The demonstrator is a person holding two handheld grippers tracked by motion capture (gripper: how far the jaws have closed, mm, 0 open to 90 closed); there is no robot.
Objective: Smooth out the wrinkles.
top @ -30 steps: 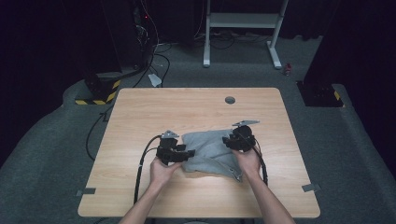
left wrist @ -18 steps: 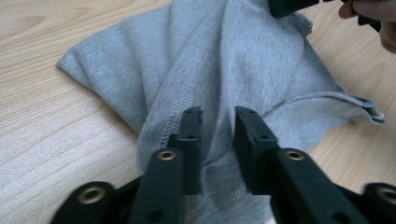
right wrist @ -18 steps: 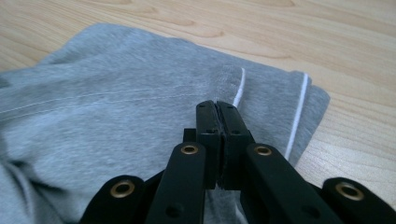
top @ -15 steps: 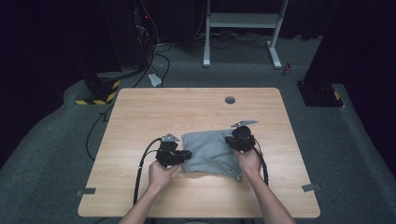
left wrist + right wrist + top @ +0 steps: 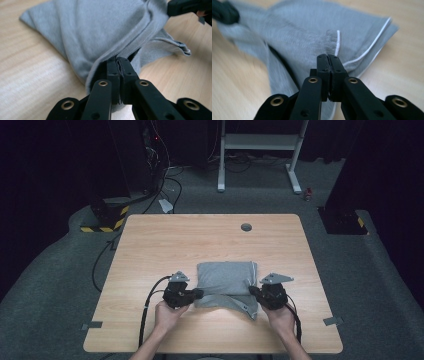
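On the near half of the pale wood-grain surface (image 5: 150, 245) lies a soft grey knit cloth (image 5: 225, 276), folded into a rough square with a white-stitched hem and a loose flap trailing toward its near right corner. At its left edge the left gripper (image 5: 196, 294) has its black fingers (image 5: 113, 72) pressed together on a fold of hem. At the right edge the right gripper (image 5: 253, 292) likewise pinches the fabric, fingers (image 5: 323, 67) closed.

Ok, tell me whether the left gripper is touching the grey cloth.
Touching. In the left gripper view the left gripper has its jaws shut on a fold of the grey cloth, with fabric pinched between the tips.
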